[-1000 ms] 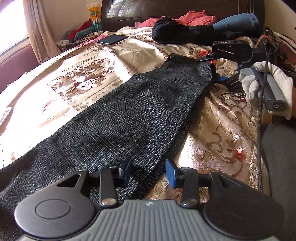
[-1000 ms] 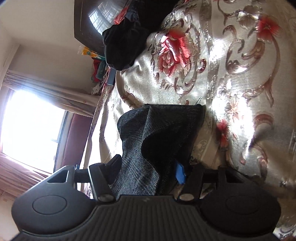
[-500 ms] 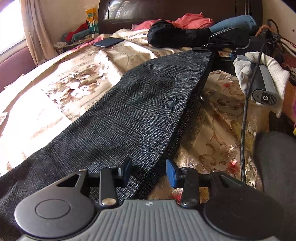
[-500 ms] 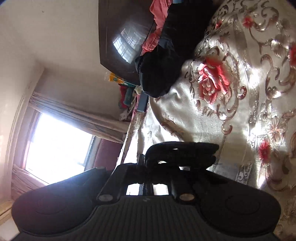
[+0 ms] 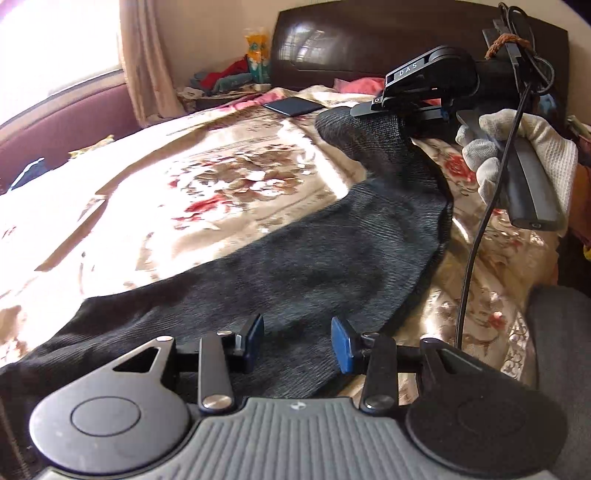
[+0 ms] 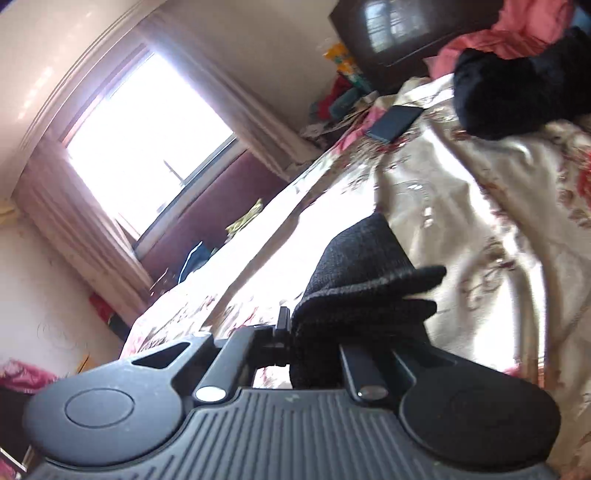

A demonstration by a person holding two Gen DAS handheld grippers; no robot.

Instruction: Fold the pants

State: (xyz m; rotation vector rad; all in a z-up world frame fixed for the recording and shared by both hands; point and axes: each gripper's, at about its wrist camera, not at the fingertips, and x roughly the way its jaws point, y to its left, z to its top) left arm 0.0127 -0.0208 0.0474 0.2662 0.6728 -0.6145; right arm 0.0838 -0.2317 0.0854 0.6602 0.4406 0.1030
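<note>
Pants [image 5: 332, 266] sprawl across the bed [image 5: 221, 184] — soft, limp knit, best pinched at a hem — one end clamped in the right gripper [image 6: 314, 332], the left gripper [image 5: 297, 339] gaping empty above them.

We are in a home bedroom. We see a bed covered with a shiny beige floral bedspread [image 5: 229, 177], a dark glossy wooden headboard [image 5: 332, 40] behind it, beige curtains [image 6: 236, 110] beside a bright window [image 6: 147, 125], a dark flat smartphone [image 5: 293, 106] on the cover, and heaped pink and red clothes [image 6: 517, 29] by the headboard.
</note>
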